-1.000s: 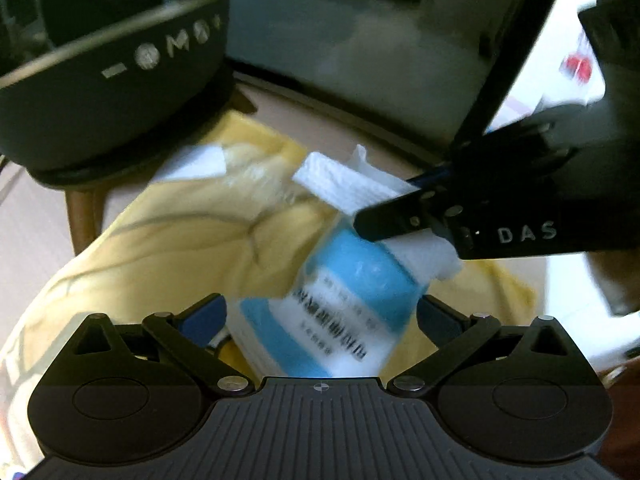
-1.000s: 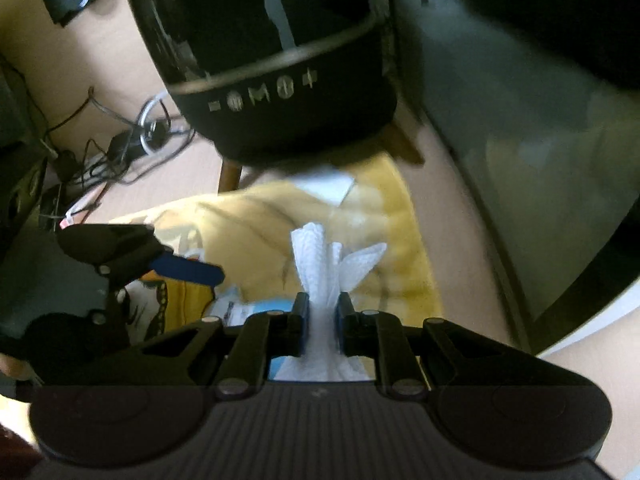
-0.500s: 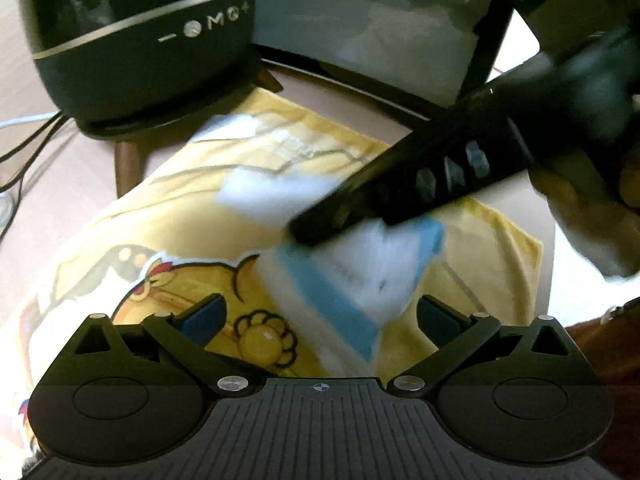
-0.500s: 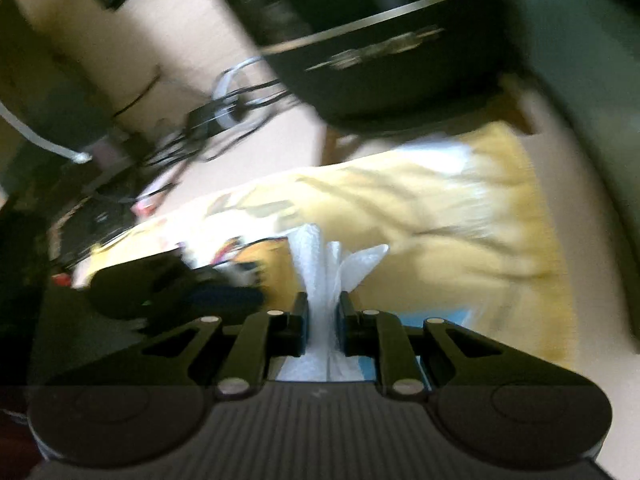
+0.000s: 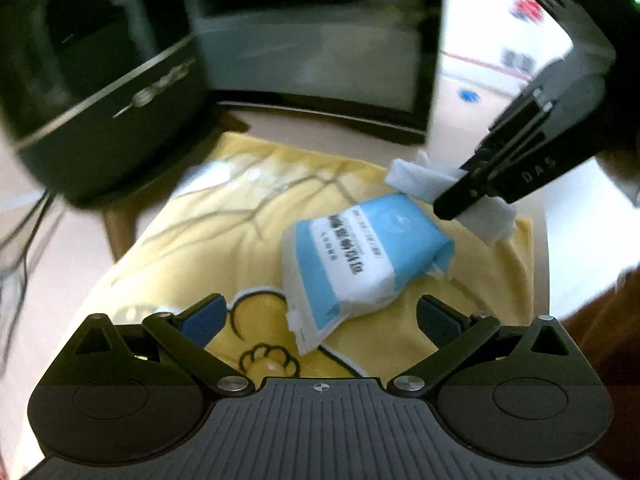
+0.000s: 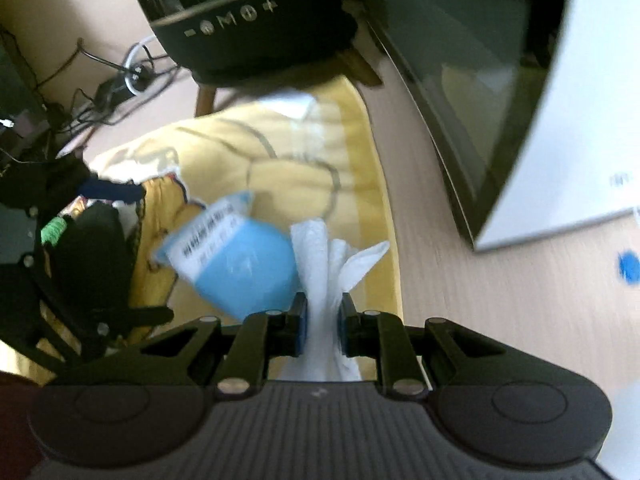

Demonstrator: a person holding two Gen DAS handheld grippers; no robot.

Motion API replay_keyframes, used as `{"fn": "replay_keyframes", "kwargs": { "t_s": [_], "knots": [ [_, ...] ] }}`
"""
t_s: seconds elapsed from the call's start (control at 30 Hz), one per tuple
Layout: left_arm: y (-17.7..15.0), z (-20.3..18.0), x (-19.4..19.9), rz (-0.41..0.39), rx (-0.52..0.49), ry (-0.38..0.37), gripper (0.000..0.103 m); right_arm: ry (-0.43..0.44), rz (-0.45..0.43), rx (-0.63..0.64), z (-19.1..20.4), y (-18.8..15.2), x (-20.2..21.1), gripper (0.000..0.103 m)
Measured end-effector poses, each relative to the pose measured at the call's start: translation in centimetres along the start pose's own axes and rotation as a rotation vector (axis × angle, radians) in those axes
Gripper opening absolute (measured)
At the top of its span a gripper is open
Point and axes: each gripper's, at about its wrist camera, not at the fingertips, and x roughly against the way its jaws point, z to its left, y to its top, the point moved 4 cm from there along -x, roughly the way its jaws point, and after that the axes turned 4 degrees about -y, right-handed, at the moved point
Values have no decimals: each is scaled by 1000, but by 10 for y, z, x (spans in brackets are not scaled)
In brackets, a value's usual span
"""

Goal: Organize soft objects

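Pinching a white tissue (image 6: 320,276), the right gripper (image 6: 322,320) holds it just above the blue tissue pack (image 5: 360,256) on the yellow towel (image 5: 240,216); the left gripper (image 5: 320,316) gapes empty. Likely next: placing the tissue neatly.

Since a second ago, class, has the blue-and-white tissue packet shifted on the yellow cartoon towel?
Yes. The blue-and-white tissue packet now lies farther toward the yellow cartoon towel's right edge.

Black ribbed tongs (image 5: 318,316), blue pads (image 5: 202,314), silver screws, "DAS" lettering.
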Motion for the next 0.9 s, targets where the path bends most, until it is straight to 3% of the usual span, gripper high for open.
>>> {"fn": "replay_keyframes", "kwargs": {
  "t_s": [0.2,0.33,0.53,0.6,0.7,0.83,0.9],
  "knots": [
    [5,1,-26,46,39,-51,103,42,21,-15,-2,-14,6,18],
    [-2,-11,-26,56,7,-107,103,46,-32,10,10,0,1,18],
    [-15,-23,-11,46,-33,-121,103,58,-103,31,25,27,-9,19],
    [-15,-23,-1,10,-31,-90,103,81,-103,12,24,39,-17,19],
    [-13,-21,8,-46,-75,34,103,94,-87,10,25,48,-28,16],
    [-11,-30,-10,-48,-316,215,103,58,-82,38,27,49,-34,16],
    [-12,-37,-22,-46,-420,244,103,51,-79,40,27,48,-34,16]
  ]
}}
